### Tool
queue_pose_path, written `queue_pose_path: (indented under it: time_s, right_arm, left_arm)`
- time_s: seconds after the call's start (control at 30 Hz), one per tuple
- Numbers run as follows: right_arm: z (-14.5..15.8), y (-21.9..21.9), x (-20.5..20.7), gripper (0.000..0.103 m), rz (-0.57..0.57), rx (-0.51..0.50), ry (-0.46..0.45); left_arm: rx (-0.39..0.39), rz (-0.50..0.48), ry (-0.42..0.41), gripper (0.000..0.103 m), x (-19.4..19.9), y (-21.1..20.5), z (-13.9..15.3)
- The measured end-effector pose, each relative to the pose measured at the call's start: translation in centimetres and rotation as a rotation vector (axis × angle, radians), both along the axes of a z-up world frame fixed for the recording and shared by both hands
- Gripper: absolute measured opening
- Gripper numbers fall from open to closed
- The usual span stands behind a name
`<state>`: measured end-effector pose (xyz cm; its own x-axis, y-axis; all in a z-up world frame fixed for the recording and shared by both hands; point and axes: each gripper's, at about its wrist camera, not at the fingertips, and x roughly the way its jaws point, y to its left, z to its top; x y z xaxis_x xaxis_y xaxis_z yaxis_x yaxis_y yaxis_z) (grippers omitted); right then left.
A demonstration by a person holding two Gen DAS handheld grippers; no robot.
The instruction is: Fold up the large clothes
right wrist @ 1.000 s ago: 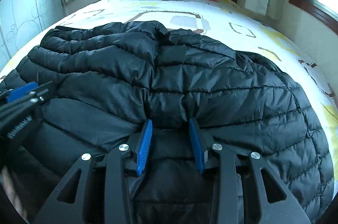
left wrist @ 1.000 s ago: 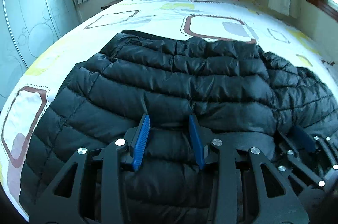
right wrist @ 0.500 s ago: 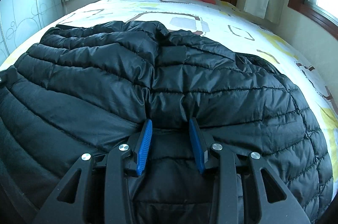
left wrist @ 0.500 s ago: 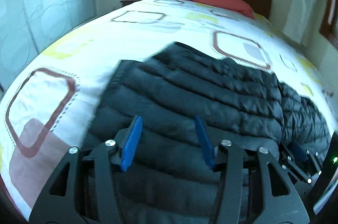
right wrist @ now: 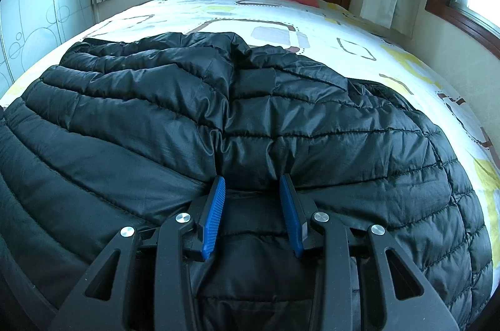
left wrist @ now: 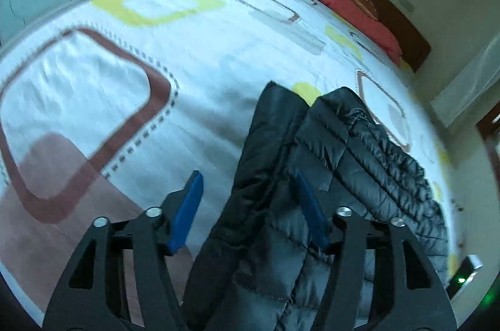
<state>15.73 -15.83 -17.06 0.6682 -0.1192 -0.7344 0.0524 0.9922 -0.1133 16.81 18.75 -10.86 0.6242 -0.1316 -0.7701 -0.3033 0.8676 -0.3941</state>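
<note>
My left gripper (left wrist: 247, 209) has swung away from the jacket's middle to its edge at lower centre, jaws opening, a hanging fold of the black puffer jacket (left wrist: 281, 190) loose between them (released, I judge). My right gripper (right wrist: 254, 206) stays clamped on the jacket (right wrist: 250, 118) spread across the bed (right wrist: 359, 28); no containers here.

Each gripper, the left gripper (left wrist: 247, 206) and the right gripper (right wrist: 253, 207), is built from black plastic arms, fitted with ribbed blue pads (right wrist: 214, 212) and silver screws (right wrist: 183, 217).
</note>
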Motion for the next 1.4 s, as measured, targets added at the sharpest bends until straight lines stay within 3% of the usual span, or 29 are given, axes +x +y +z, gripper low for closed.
queue_pose_path:
  time_s: [0.13, 0.2, 0.47, 0.53, 0.6, 0.8, 0.87, 0.93, 1.03, 1.4]
  right_arm:
    - [0.0, 0.0, 0.0, 0.037, 0.000, 0.000, 0.000]
    - [0.0, 0.0, 0.0, 0.037, 0.000, 0.001, 0.000]
    - [-0.1, 0.0, 0.1, 0.037, -0.001, -0.001, -0.001]
    - [-0.1, 0.0, 0.0, 0.037, -0.001, -0.002, -0.002]
    - [-0.1, 0.0, 0.1, 0.037, -0.001, -0.001, -0.001]
    - [-0.1, 0.0, 0.1, 0.037, -0.001, 0.003, -0.001]
    - [-0.1, 0.0, 0.1, 0.037, -0.001, 0.002, -0.002]
    - [-0.1, 0.0, 0.1, 0.037, -0.001, 0.008, -0.002]
    - [0.1, -0.2, 0.1, 0.037, 0.000, 0.025, -0.004]
    - [1.7, -4.1, -0.4, 0.038, -0.073, 0.211, -0.042]
  left_arm:
    - [-0.206, -0.063, 0.012, 0.069, 0.4, 0.3, -2.1]
    - [-0.270, -0.066, 0.016, 0.071, 0.6, 0.5, -3.0]
    - [-0.407, -0.021, 0.021, 0.078, 1.1, 1.5, -5.7]
    - [-0.407, -0.044, 0.020, 0.078, 1.3, 0.9, -5.6]
    - [-0.476, -0.104, 0.026, 0.077, 1.6, -0.1, -5.8]
    - [-0.441, -0.100, 0.028, 0.076, 2.2, -0.9, -6.4]
    - [-0.409, -0.100, 0.031, 0.068, 2.1, -1.2, -6.1]
    - [-0.386, -0.109, 0.019, 0.052, 2.0, -1.6, -5.7]
    - [-0.370, -0.110, 0.006, 0.043, 1.8, -1.9, -5.4]
    - [-0.335, -0.102, -0.002, 0.040, 1.4, -2.1, -5.0]
